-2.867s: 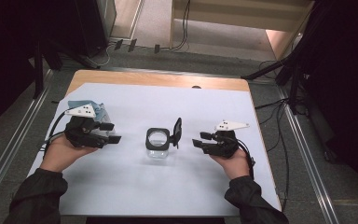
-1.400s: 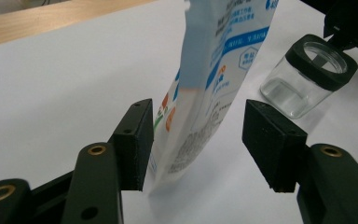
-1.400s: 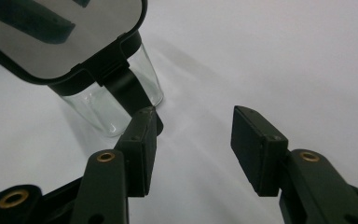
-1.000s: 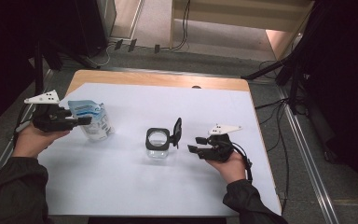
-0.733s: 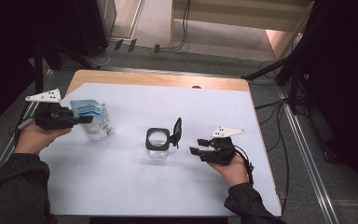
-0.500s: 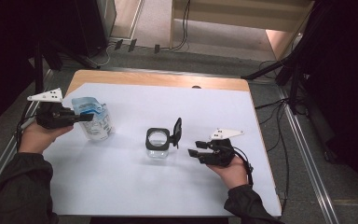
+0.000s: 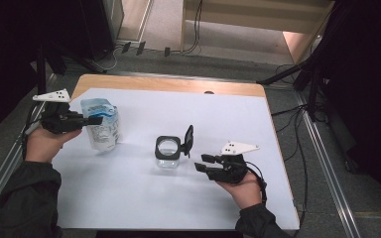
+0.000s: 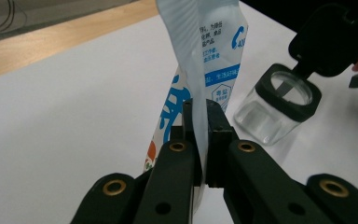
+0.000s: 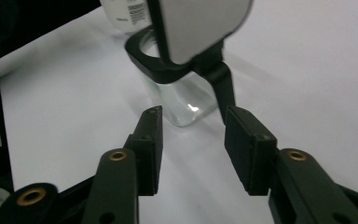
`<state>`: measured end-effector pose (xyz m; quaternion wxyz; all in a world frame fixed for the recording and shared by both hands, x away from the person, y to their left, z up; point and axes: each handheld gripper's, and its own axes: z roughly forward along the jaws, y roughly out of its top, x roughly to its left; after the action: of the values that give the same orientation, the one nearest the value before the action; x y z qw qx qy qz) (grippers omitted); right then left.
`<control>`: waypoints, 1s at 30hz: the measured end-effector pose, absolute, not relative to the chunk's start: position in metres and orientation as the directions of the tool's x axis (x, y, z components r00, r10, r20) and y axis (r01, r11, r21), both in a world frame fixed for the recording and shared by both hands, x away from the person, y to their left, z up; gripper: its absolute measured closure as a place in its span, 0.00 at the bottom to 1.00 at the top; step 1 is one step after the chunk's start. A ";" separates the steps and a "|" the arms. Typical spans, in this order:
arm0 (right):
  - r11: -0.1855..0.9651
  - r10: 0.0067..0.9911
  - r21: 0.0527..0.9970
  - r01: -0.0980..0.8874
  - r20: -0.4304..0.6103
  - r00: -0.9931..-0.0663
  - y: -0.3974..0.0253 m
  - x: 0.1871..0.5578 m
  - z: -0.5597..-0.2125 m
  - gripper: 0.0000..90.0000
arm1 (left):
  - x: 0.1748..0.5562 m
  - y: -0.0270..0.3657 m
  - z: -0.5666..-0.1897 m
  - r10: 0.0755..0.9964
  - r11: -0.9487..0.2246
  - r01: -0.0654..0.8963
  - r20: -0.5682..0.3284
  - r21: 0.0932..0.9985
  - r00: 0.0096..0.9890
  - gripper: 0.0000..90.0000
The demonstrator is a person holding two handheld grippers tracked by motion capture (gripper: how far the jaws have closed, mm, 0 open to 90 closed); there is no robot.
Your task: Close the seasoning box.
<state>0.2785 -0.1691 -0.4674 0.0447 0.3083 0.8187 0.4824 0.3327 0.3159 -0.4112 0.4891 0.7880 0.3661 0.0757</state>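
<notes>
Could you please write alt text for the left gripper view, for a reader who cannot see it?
The left gripper is shut on the edge of an upright white and blue pouch over a white table. To the right stands a clear jar with a black rim and its black flip lid open.

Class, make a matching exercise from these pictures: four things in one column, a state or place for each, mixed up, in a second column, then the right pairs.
Things
1. left gripper
2. right gripper
3. jar
4. pouch

States
A. lid flipped open, at the sheet's middle
B. jaws apart, holding nothing
C. pinched at its edge, at the left of the table
D. jaws clamped shut

Pairs: 1-D, 2-B, 3-A, 4-C
</notes>
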 end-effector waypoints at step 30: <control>0.421 0.413 0.826 0.375 0.193 -0.890 -0.073 0.244 -0.451 0.75 | 0.305 0.275 -0.375 0.637 -0.244 0.505 -0.255 0.828 0.727 1.00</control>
<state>0.2435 -0.0734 -0.4511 0.0197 0.2337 0.8426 0.4848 0.3050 0.2750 -0.3746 0.4962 0.7857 0.3633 0.0669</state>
